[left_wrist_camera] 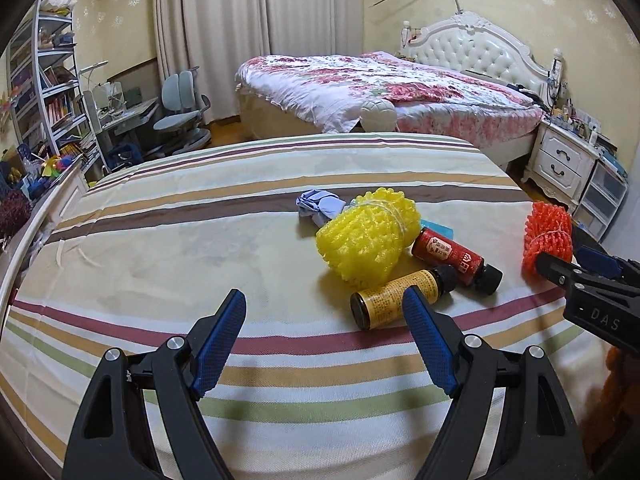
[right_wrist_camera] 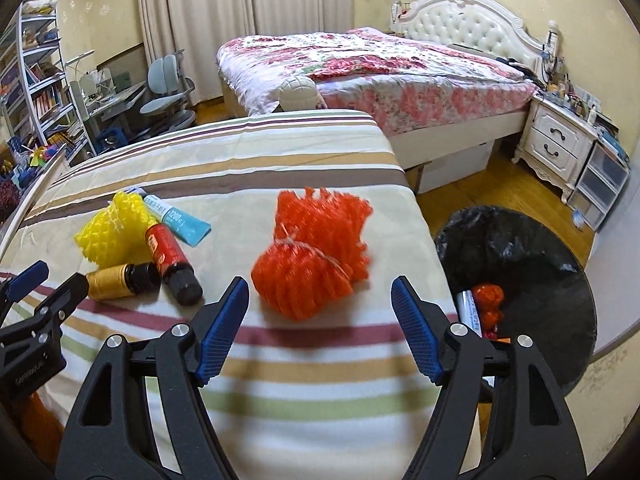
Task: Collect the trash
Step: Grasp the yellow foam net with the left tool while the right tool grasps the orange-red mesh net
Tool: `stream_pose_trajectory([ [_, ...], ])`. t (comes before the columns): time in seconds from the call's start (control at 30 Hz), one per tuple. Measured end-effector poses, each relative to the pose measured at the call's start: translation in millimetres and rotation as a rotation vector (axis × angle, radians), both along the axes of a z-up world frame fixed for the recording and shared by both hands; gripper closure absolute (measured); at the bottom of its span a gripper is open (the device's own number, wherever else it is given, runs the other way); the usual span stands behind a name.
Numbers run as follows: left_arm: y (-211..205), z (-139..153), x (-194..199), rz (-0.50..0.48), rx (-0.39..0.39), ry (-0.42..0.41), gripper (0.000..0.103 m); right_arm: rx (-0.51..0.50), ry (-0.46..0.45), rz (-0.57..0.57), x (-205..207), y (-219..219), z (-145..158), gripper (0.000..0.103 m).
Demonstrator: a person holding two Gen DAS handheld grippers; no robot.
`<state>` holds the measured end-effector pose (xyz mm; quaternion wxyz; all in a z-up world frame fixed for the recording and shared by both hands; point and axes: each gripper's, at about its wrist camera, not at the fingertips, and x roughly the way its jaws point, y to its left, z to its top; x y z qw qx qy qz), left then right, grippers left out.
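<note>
On the striped bedsheet (left_wrist_camera: 168, 248) lies a yellow foam net (left_wrist_camera: 368, 236) beside a red bottle (left_wrist_camera: 452, 258), a yellow-labelled bottle (left_wrist_camera: 396, 298) and a crumpled blue scrap (left_wrist_camera: 320, 206). My left gripper (left_wrist_camera: 324, 296) is open, with the yellow-labelled bottle just past its right fingertip and nothing between the pads. In the right wrist view an orange foam net (right_wrist_camera: 316, 252) lies just ahead of my right gripper (right_wrist_camera: 320, 283), which is open and not touching it. A light-blue tube (right_wrist_camera: 176, 218) lies behind the red bottle (right_wrist_camera: 170, 256).
A bin lined with a black bag (right_wrist_camera: 520, 240) stands on the wooden floor to the right of the bed edge, with an orange net and a tube inside. Beyond are a floral bed (right_wrist_camera: 380, 68), a white nightstand (right_wrist_camera: 556, 140), and a desk and chair (left_wrist_camera: 180, 108).
</note>
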<state>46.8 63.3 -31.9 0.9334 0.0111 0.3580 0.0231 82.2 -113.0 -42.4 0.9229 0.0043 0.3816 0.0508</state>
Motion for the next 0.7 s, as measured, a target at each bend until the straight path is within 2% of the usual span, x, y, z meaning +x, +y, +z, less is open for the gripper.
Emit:
stream_pose_trajectory([
  [0.13,1.0,-1.9,3.4,-0.017,-0.004,0.008,0.025,-0.017,0.016,0.006,12.6,9.6,-1.8,0.031],
  [0.2,1.5,-2.4,6.8,-0.021,-0.009,0.015,0.025,-0.029,0.029,0.017,15.2,13.5,-4.4,0.040],
  [0.23,1.7,-2.0,8.2,-0.022,-0.013,0.015,0.025,-0.036,0.035,0.021,15.5,15.0,-5.6,0.049],
  [0.7,9.1,-2.0,29.8,0.002,-0.039,0.017,0.025,-0.029,0.041,0.035,13.7,12.5,-6.0,0.051],
])
